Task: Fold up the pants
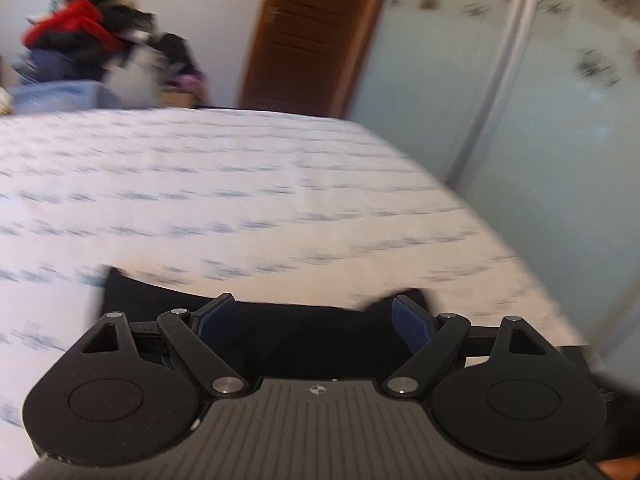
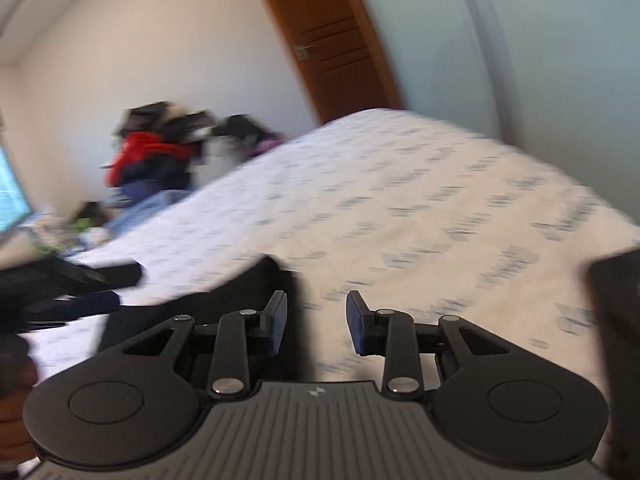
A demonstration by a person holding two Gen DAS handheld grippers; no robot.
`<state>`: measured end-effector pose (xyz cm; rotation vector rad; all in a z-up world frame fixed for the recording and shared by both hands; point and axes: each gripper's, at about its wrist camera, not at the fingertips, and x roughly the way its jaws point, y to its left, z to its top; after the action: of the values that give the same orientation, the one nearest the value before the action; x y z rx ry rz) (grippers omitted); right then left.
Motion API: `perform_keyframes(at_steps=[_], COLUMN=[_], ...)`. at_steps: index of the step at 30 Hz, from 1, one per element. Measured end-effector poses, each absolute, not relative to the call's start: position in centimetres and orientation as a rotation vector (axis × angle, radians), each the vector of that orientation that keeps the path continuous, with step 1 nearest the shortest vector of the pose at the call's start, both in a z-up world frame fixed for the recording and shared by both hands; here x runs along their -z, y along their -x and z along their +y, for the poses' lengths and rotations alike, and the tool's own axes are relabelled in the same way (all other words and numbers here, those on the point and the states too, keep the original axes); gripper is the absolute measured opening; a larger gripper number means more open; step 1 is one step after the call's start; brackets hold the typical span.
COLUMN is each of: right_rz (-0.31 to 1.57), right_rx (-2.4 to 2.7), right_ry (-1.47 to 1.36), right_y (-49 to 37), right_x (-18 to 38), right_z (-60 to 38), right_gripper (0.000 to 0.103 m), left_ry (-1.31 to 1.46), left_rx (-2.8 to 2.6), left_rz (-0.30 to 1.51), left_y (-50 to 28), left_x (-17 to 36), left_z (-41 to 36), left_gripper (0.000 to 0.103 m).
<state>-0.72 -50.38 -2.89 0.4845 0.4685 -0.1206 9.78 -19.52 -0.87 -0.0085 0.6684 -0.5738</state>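
Note:
Black pants lie flat on the white patterned bed sheet near its front edge. My left gripper hovers over them, its blue pads spread wide, with the dark cloth below the gap and nothing pinched. In the right wrist view the pants show as a dark patch under and left of the left finger. My right gripper stands partly open over the pants' right edge, with mostly bare sheet in its gap. The left gripper shows blurred at the left of that view.
A pile of clothes with a red garment sits beyond the bed's far left corner, above a blue box. A brown door and pale sliding panels stand behind. A dark object cuts in at the right edge.

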Motion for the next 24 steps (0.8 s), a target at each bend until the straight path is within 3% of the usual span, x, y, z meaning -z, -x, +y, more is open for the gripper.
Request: perform_keyframes(at_steps=[9, 10, 13, 18, 21, 22, 24], right_rz=[0.608, 0.606, 0.597, 0.602, 0.571, 0.564, 0.574], right_rx=[-0.098, -0.109, -0.134, 0.011, -0.006, -0.031, -0.042], right_ry=[-0.594, -0.6, -0.57, -0.42, -0.482, -0.518, -0.548], right_y=[-8.6, -8.8, -8.2, -7.9, -7.4, -7.4, -7.6], right_x=[4.3, 4.4, 4.0, 3.8, 3.6, 3.6, 3.5], right_z=[-50.4, -50.5, -50.1, -49.5, -50.5, -50.8, -51.0], right_gripper=[0.035, 0.032, 0.009, 0.006, 0.007, 0.013, 0.046], left_ry=[-0.064, -0.078, -0.098, -0.121, -0.074, -0.061, -0.047], left_rx=[0.403, 0.399, 0.371, 0.295, 0.289, 0.293, 0.299], left_rz=[0.739, 0.731, 0.714, 0.725, 0.746, 0.745, 0.744], left_y=[-13.9, -13.8, -14.0, -15.6, -15.8, -15.6, -15.0], left_x=[4.1, 4.2, 4.7, 5.8, 5.6, 5.5, 5.2], left_z=[-16.0, -16.1, -16.5, -17.3, -16.5, -16.2, -15.8], left_gripper=[0.08, 0.08, 0.081, 0.087, 0.084, 0.084, 0.084])
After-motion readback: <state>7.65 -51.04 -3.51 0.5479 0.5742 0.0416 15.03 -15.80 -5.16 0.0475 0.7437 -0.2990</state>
